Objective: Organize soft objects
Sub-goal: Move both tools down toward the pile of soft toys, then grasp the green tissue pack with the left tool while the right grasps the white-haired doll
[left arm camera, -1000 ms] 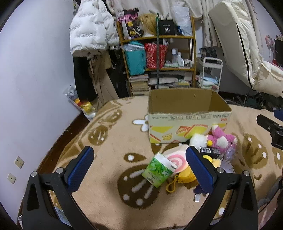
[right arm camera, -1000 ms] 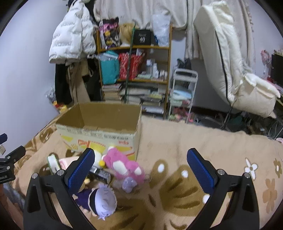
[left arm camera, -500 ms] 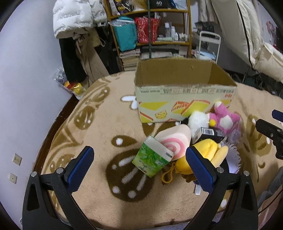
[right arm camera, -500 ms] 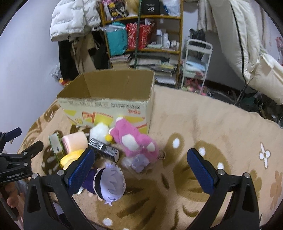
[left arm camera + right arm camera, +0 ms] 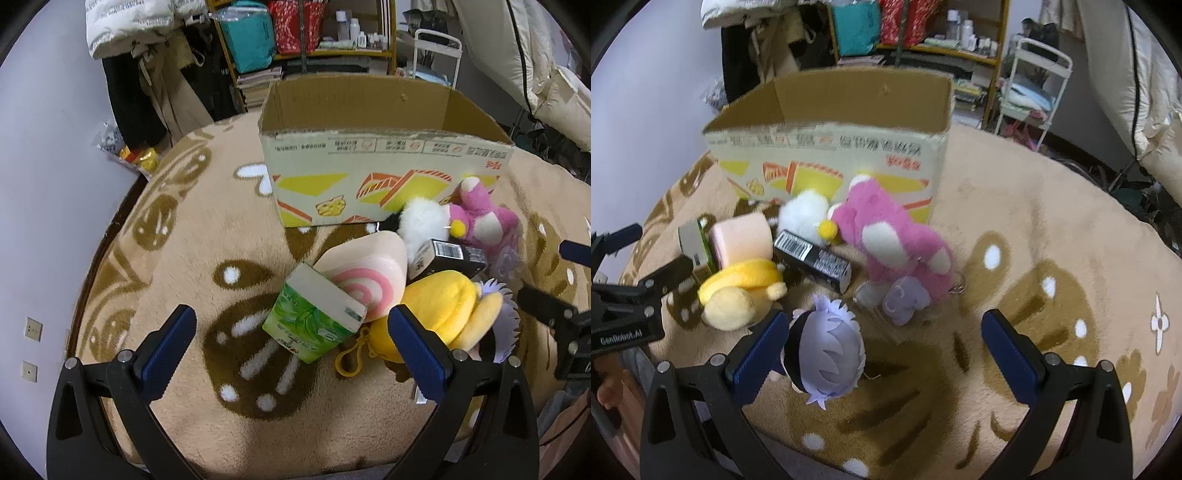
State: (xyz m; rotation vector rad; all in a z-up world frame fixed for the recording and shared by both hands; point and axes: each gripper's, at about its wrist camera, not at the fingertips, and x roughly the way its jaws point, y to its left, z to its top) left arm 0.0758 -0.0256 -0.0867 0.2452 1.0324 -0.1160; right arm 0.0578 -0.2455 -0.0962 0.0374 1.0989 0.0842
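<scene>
Both tools are spread and empty. The green tissue pack [image 5: 314, 317] lies on the blanket before the cardboard box [image 5: 369, 177], just ahead of the left tool [image 5: 291, 350], the nearer one.

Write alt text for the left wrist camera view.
An open left gripper hovers over a green carton, pink swirl roll plush and yellow plush piled on a tan blanket before an open cardboard box.

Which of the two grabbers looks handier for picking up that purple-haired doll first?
Probably the right gripper: the purple-haired doll lies just ahead of its open jaws, by one finger. The left gripper faces the green tissue pack.
</scene>
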